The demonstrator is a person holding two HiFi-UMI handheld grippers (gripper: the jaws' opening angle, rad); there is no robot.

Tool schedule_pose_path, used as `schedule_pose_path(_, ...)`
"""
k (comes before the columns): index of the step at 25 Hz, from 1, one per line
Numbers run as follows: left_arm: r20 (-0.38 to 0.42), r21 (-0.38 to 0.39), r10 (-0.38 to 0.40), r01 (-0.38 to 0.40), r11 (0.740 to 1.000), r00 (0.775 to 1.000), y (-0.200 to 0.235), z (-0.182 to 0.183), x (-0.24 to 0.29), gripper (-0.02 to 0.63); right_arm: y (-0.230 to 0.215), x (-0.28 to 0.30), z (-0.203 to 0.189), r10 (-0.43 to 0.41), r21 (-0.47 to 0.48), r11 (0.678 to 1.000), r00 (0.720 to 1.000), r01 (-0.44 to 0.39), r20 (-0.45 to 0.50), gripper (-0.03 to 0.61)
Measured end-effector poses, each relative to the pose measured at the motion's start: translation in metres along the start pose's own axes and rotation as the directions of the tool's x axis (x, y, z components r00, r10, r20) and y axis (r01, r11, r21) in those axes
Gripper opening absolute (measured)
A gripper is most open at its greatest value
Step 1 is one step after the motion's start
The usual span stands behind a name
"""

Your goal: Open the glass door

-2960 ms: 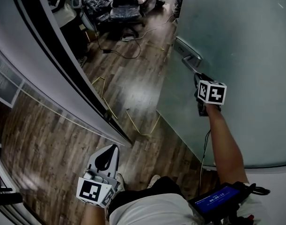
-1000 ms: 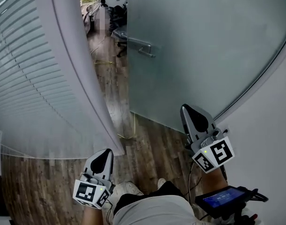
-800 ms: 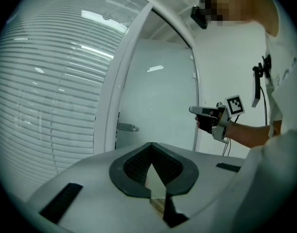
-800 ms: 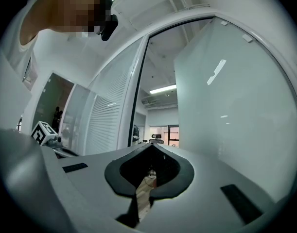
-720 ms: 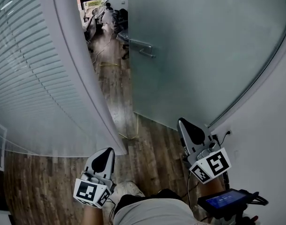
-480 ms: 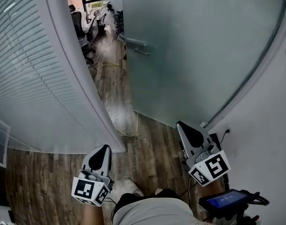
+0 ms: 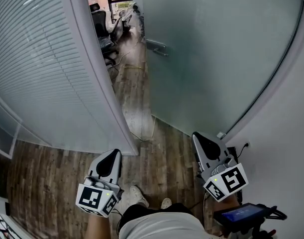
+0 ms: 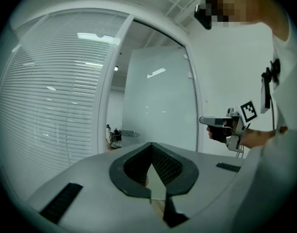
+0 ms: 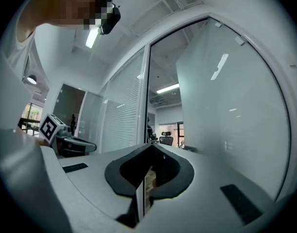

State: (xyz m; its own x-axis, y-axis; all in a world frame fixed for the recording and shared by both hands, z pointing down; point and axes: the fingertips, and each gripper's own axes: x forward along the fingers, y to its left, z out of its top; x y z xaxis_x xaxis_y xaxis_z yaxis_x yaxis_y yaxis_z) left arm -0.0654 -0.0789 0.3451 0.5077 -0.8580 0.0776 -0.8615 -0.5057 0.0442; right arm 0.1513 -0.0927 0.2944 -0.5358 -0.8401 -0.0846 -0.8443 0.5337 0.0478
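Observation:
The frosted glass door (image 7: 216, 59) stands swung open into the room beyond, its metal handle (image 7: 156, 47) far off. The door also shows in the left gripper view (image 8: 160, 101) and fills the right of the right gripper view (image 9: 226, 106). My left gripper (image 7: 114, 154) is held low by my body, shut and empty, and points at the doorway. My right gripper (image 7: 197, 136) is held low at the door's near bottom corner, shut on nothing and apart from the glass. Each gripper shows in the other's view, the right one (image 8: 204, 120) and the left one (image 9: 90, 145).
A glass partition with blinds (image 7: 42, 68) and its white frame post (image 7: 99, 88) bound the doorway on the left. A white wall (image 7: 286, 133) with a socket (image 7: 246, 144) closes the right. Office chairs (image 7: 102, 26) stand beyond the opening. A thin cable (image 7: 147, 133) lies on the wood floor.
The right gripper has left the door handle and come down beside my body. The door has swung wide open. Both grippers have drifted a little and my view has shifted.

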Motion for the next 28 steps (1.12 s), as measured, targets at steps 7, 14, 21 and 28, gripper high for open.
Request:
schedule_pose_path(7,0.015,-0.011,-0.001,0.001,1.000,1.000,0.000,0.008,-0.009,-0.001,0.007,-0.004,0.008,-0.019,-0.017,1.000,1.000,0.018,-0.004,0.000)
schedule_pose_path(14,0.042,-0.007,-0.016,0.017,1.000,0.999,0.026,0.027,-0.037,0.000,0.046,0.008,0.024,-0.044,-0.028,0.999,0.999,0.044,-0.011,0.000)
schedule_pose_path(21,0.059,-0.017,-0.019,0.020,1.000,0.998,0.048,0.024,-0.052,0.000,0.072,0.021,0.022,-0.049,-0.043,0.998,0.999,0.048,-0.020,0.000)
schedule_pose_path(28,0.062,-0.016,-0.034,0.035,0.999,0.998,0.052,0.021,-0.056,0.000,0.080,0.020,0.019,-0.065,-0.054,0.997,0.998,0.063,-0.028,0.000)
